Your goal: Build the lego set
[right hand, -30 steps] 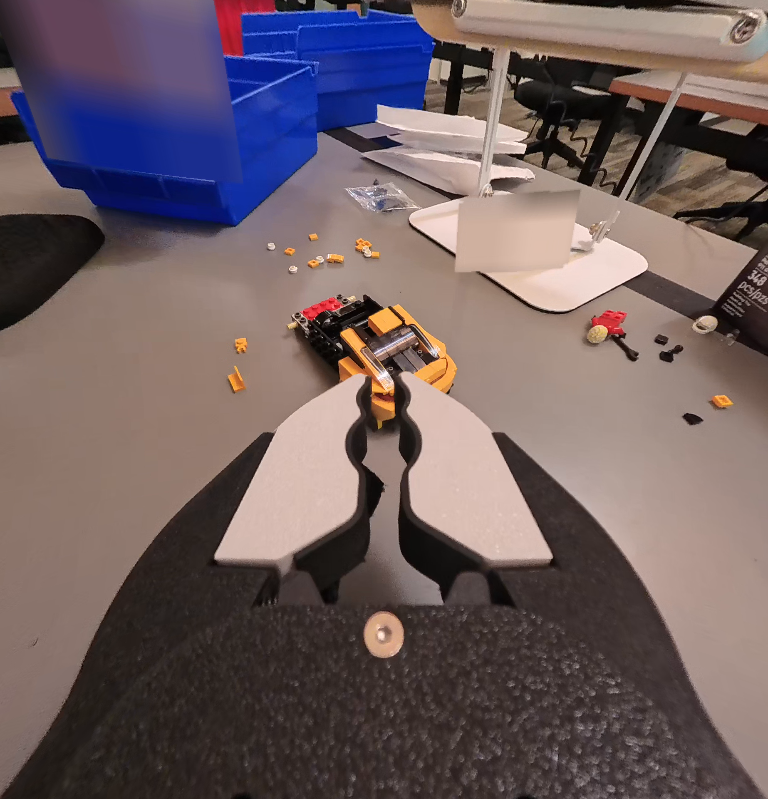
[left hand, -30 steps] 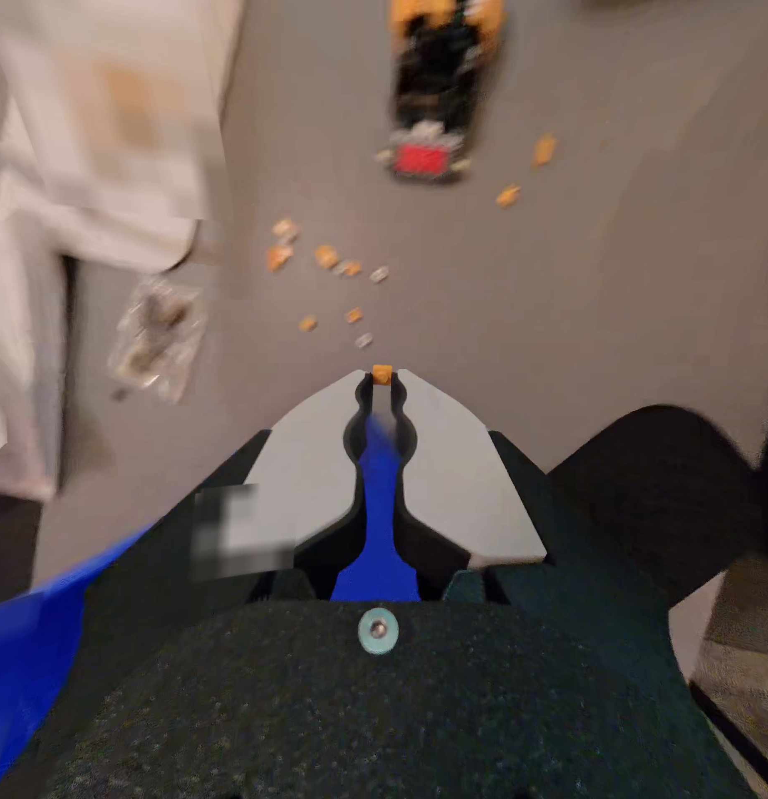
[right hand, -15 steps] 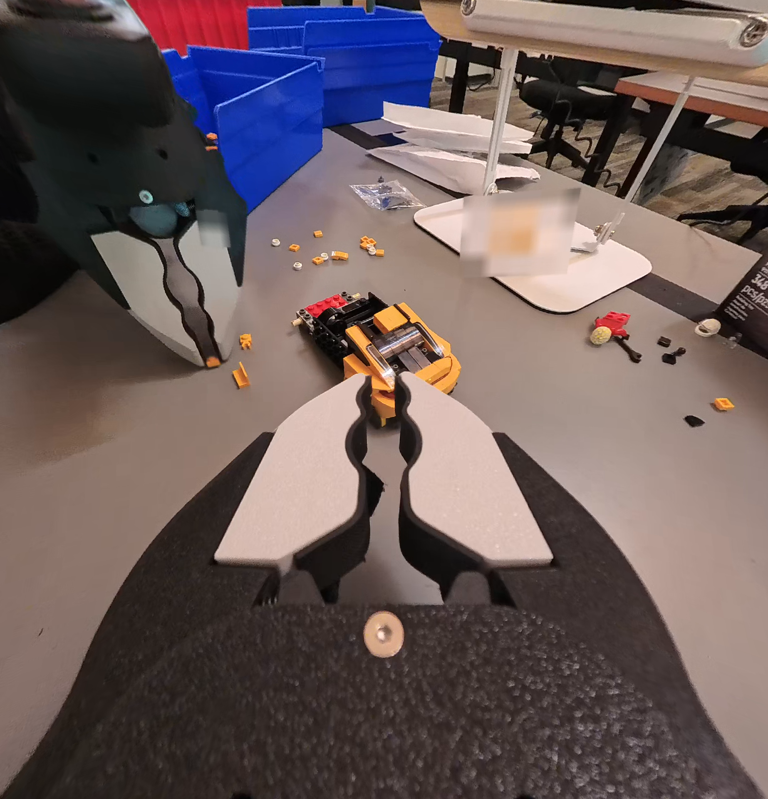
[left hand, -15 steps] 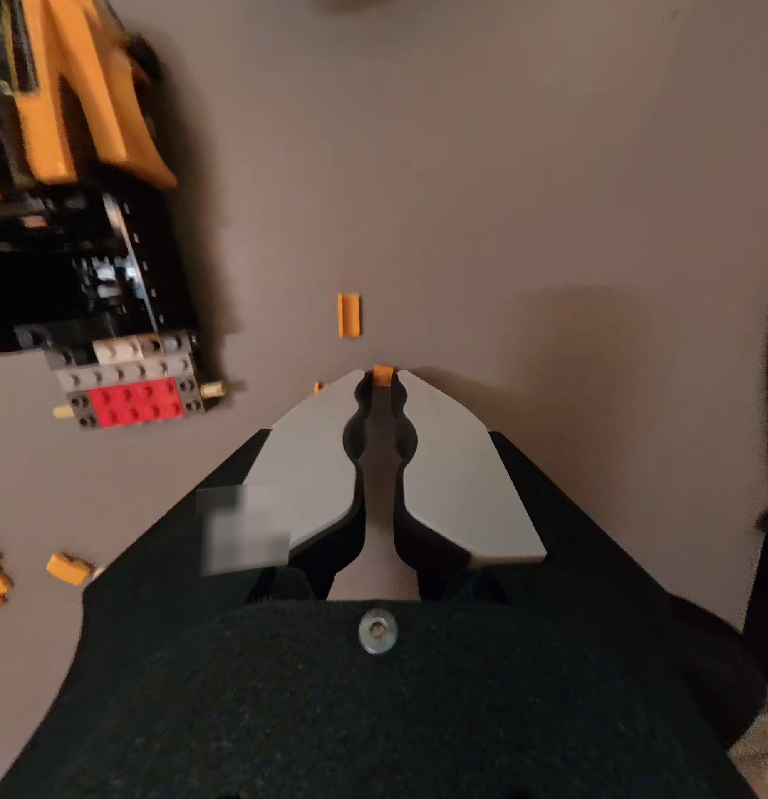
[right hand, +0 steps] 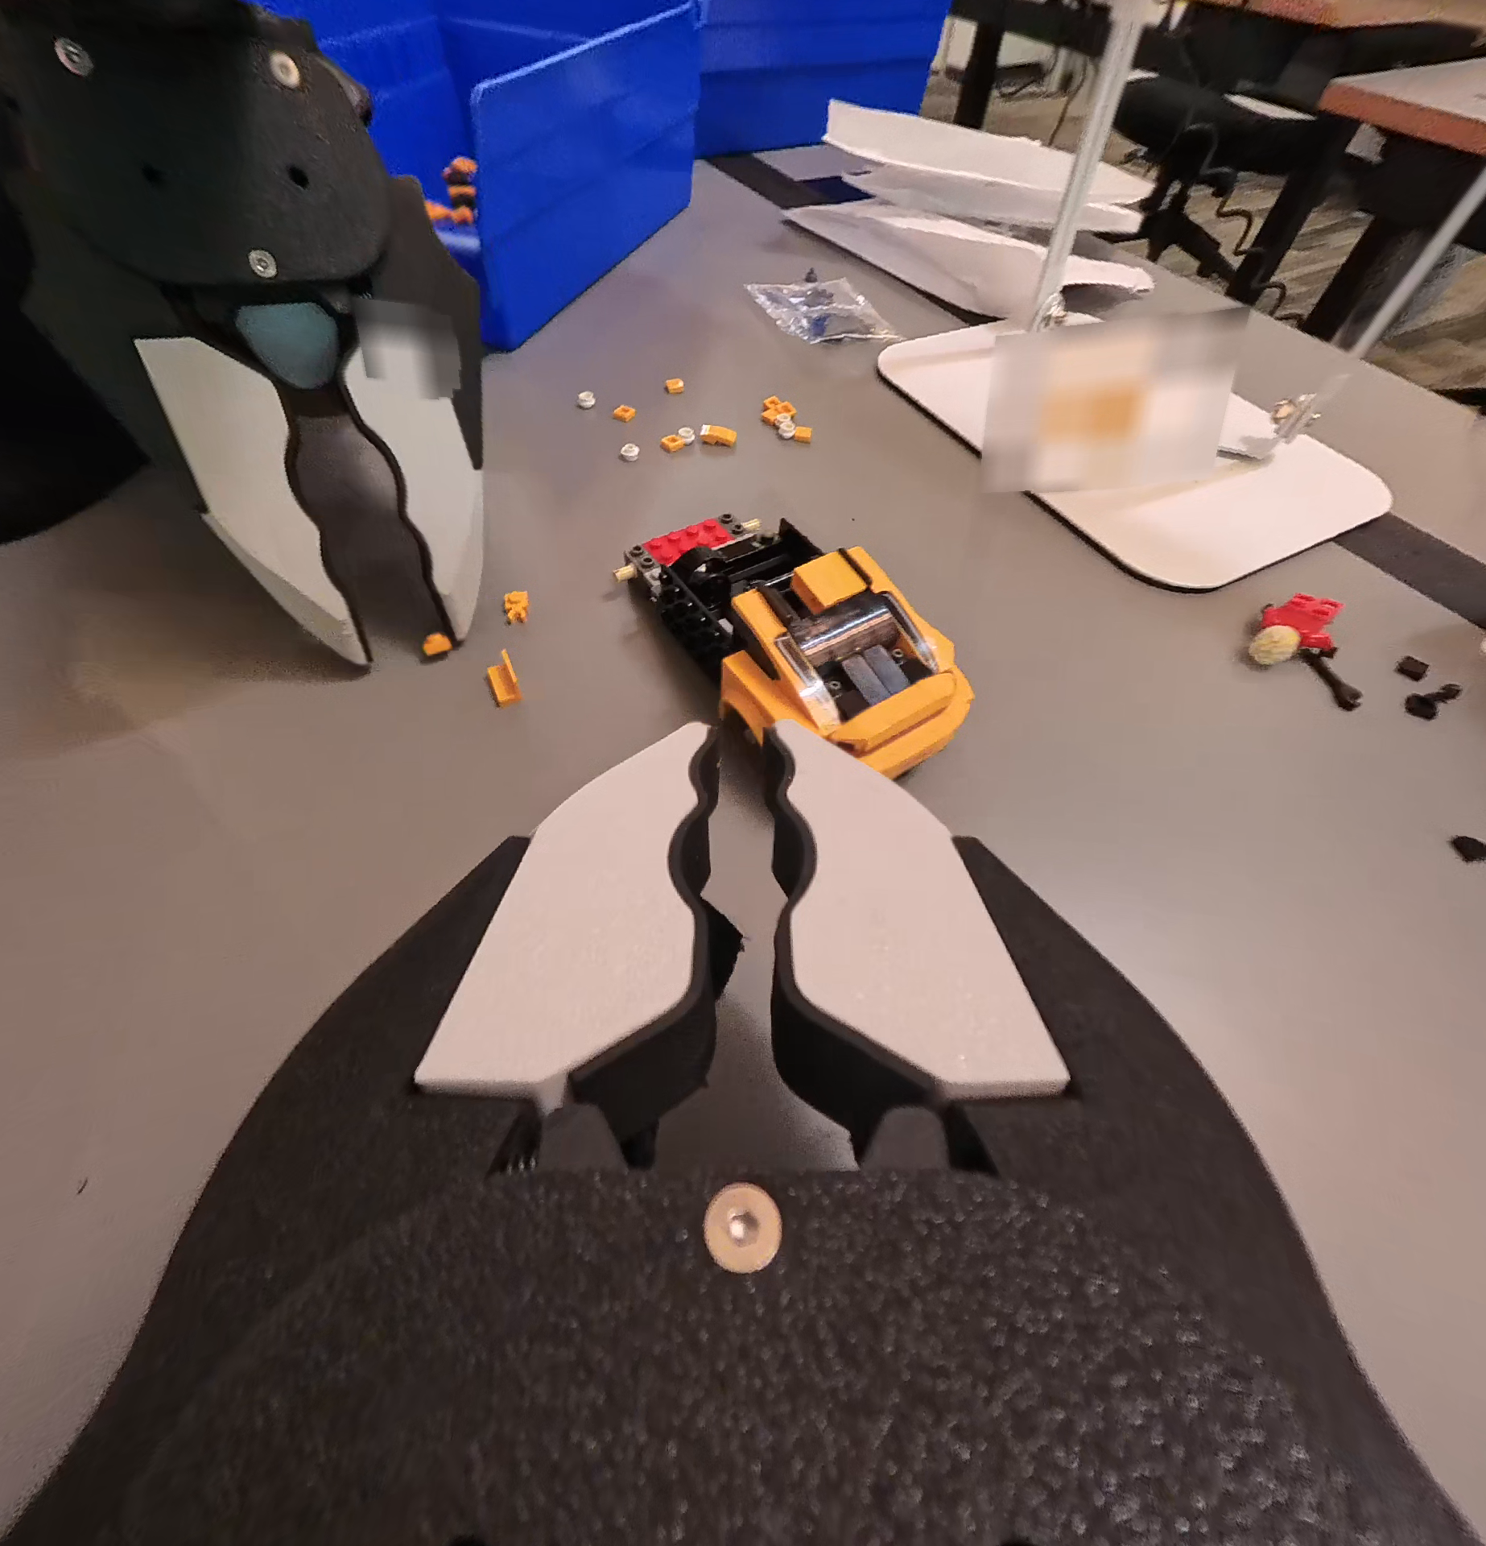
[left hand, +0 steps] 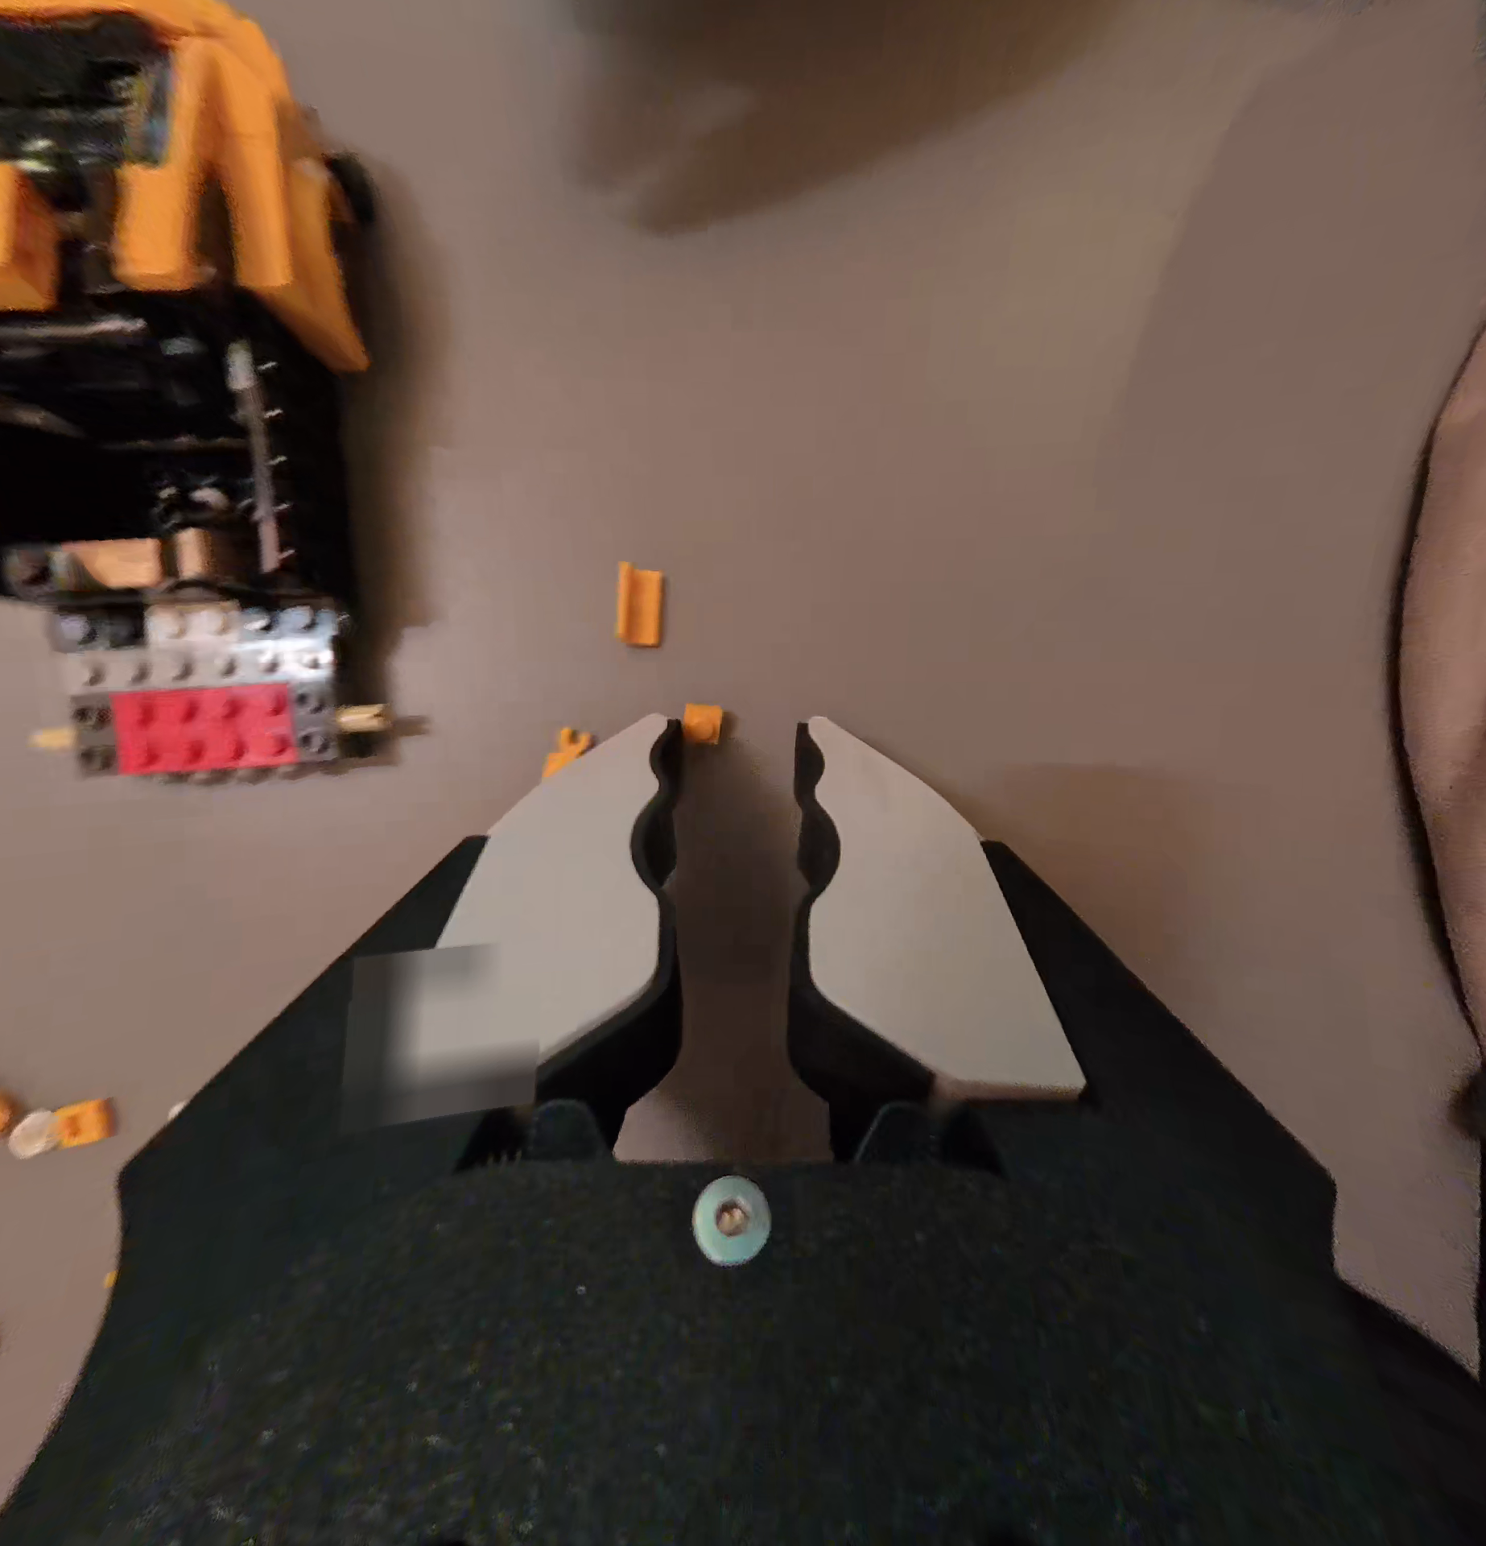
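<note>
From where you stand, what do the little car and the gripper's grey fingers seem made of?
The car looks like hard glossy plastic: studded bricks, sharp moulded edges, a shiny clear windscreen. The right gripper fingers look matte and grainy, probably printed plastic, with dark, possibly rubbery inner edges.

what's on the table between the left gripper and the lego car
In the right wrist view, two loose orange pieces lie between the left gripper and the lego car: a small clip piece and a longer bracket piece; otherwise bare table.

Each gripper, left gripper (left hand: 733, 729) and right gripper (right hand: 740, 736), has a rough black body, two pale grey fingers (left hand: 581, 887) with wavy black inner edges, and one silver screw (right hand: 741, 1227).
</note>
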`<state>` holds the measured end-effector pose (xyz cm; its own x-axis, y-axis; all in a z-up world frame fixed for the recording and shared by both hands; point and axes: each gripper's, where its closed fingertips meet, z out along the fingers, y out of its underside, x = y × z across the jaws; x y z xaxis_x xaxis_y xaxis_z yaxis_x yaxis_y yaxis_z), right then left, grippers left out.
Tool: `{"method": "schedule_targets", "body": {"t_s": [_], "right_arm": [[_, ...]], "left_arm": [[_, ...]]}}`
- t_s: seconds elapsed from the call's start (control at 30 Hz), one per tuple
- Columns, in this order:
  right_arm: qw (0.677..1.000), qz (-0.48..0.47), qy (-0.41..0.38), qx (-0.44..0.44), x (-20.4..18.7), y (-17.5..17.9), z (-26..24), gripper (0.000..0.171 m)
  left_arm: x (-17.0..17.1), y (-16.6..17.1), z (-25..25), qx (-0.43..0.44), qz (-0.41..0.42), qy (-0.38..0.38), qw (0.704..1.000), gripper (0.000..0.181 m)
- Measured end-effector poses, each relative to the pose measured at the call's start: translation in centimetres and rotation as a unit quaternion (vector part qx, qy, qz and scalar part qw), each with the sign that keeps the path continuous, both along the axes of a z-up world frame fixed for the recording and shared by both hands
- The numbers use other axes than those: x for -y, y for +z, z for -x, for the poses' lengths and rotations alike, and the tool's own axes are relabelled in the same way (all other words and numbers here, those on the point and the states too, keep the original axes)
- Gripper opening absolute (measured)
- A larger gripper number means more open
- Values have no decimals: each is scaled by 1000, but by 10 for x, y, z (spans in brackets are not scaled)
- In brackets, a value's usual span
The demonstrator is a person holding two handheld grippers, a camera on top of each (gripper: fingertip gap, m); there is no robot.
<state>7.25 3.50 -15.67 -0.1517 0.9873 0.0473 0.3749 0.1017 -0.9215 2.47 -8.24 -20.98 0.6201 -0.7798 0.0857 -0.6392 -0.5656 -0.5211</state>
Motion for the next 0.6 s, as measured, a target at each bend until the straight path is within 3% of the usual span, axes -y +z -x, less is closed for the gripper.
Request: {"method": "schedule_targets", "body": {"t_s": [0.1,0.33,0.47,0.6], "right_arm": [[1000,-8,8,7,4,-4,2,9],[1000,-6,8,13,4,-8,3,9],[1000,-11,10,15,5,-10,4,9],[1000,-6,28,-12,19,4,8,9]], "left_arm": [[0,-3,-3,-24,-25,-22,999,28],[12,-2,2,-27,7,-19,999,30],[26,-1,7,3,52,-19,998,21],[24,3,3,23,34,-32,999,28]]}}
